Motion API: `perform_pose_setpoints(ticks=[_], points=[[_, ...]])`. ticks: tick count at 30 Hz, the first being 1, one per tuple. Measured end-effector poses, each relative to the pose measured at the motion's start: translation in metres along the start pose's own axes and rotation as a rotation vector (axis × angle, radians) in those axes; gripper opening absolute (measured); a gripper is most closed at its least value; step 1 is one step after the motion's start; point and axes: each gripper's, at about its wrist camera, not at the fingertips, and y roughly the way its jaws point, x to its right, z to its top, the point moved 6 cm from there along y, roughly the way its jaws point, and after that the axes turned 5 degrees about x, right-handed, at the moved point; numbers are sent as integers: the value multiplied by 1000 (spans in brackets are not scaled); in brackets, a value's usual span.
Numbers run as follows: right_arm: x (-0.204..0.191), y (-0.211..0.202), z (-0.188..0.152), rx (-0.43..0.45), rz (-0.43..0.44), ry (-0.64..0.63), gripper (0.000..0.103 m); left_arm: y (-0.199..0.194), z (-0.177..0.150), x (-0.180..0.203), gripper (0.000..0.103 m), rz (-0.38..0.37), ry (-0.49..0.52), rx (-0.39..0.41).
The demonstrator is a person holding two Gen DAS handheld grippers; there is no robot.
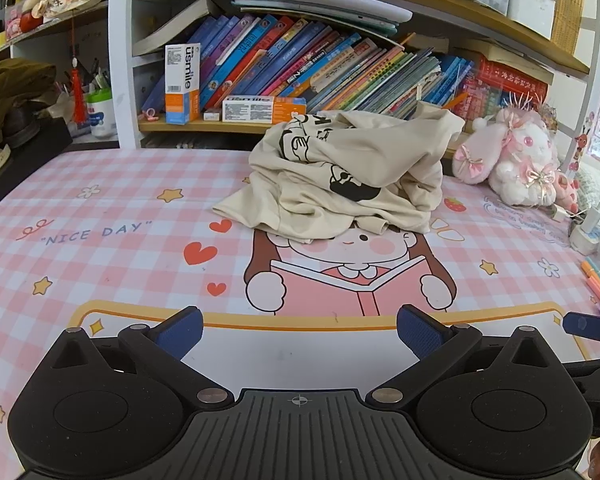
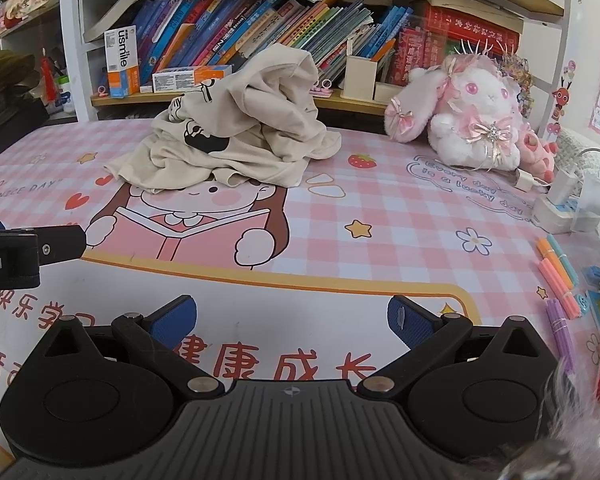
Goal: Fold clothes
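Note:
A cream shirt with a black cartoon print [image 1: 340, 168] [image 2: 240, 132] lies crumpled in a heap at the far middle of the pink checked desk mat [image 1: 100, 208] [image 2: 400, 208]. My left gripper [image 1: 299, 332] hovers near the front edge of the mat, open, nothing between its blue pads, well short of the shirt. My right gripper [image 2: 292, 320] is open too and holds nothing, likewise near the front. In the right wrist view the left gripper's side [image 2: 28, 248] shows at the left edge; a tip of the right gripper [image 1: 588, 326] shows in the left wrist view.
A bookshelf [image 1: 300, 64] full of books stands behind the shirt. A pink and white plush rabbit [image 2: 468, 120] sits at the back right. A power strip with chargers [image 2: 564, 204] and coloured pens [image 2: 560, 280] lie along the right side. Dark items [image 1: 16, 112] sit at the left.

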Motion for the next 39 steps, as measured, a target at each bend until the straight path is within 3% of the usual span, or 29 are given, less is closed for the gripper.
perform_pose_setpoints(ticks=[39], points=[[2, 1, -2, -13, 11, -8, 103, 0, -2, 5, 103, 2, 5, -2]])
